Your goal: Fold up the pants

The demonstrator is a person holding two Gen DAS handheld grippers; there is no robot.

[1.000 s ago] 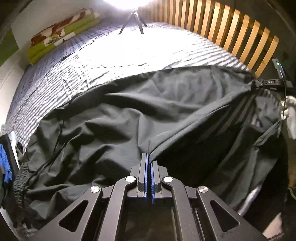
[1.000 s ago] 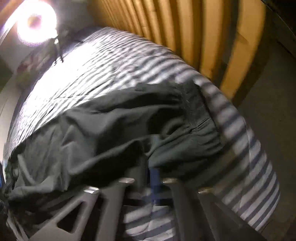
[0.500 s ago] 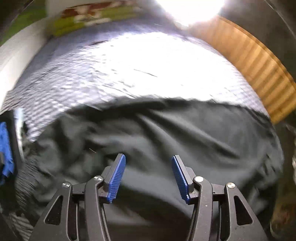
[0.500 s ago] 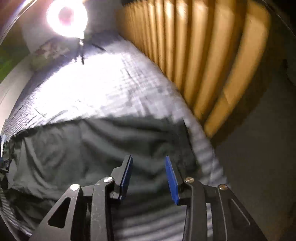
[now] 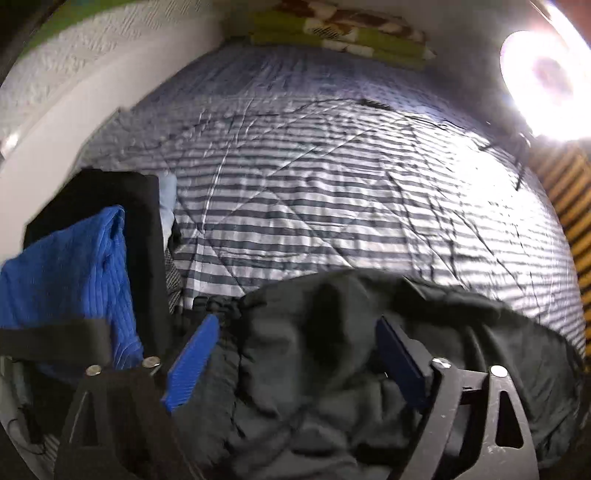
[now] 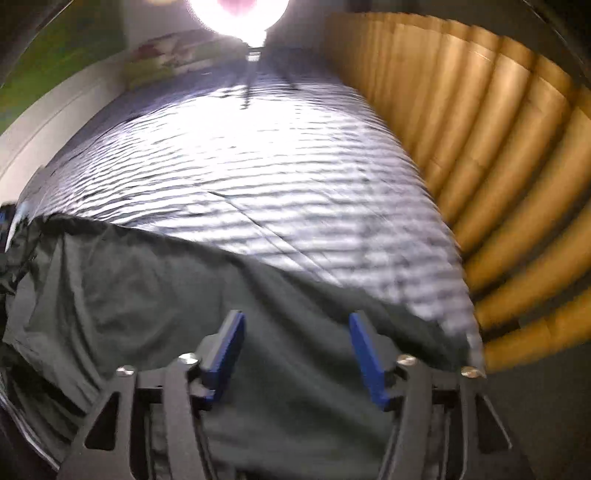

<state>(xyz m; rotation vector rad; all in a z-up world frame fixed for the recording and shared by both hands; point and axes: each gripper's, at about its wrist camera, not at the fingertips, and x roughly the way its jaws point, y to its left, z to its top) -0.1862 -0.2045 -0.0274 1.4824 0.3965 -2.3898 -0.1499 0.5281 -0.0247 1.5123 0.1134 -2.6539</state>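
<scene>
Dark grey-green pants [image 5: 332, 369] lie on a striped bedspread [image 5: 332, 192], folded lengthwise and rumpled. In the left wrist view my left gripper [image 5: 295, 332] stands open just above the bunched waistband end, with its gathered elastic [image 5: 221, 306] near the left blue pad. In the right wrist view the pants [image 6: 147, 288] stretch leftward as a flatter strip; my right gripper [image 6: 295, 325] is open over the leg end near the bed's right edge. Neither gripper holds cloth.
A stack of clothes, with a blue ribbed garment [image 5: 66, 273] and a black one [image 5: 144, 229], sits at the bed's left. A ring light [image 5: 546, 70] glares at the far side, by folded green bedding [image 5: 351, 33]. A wooden slatted rail [image 6: 498, 166] borders the right edge.
Both grippers were shut on the pants a second ago; they have let go and opened. The left gripper has swung left toward the waistband end, the right has pulled back over the leg end.
</scene>
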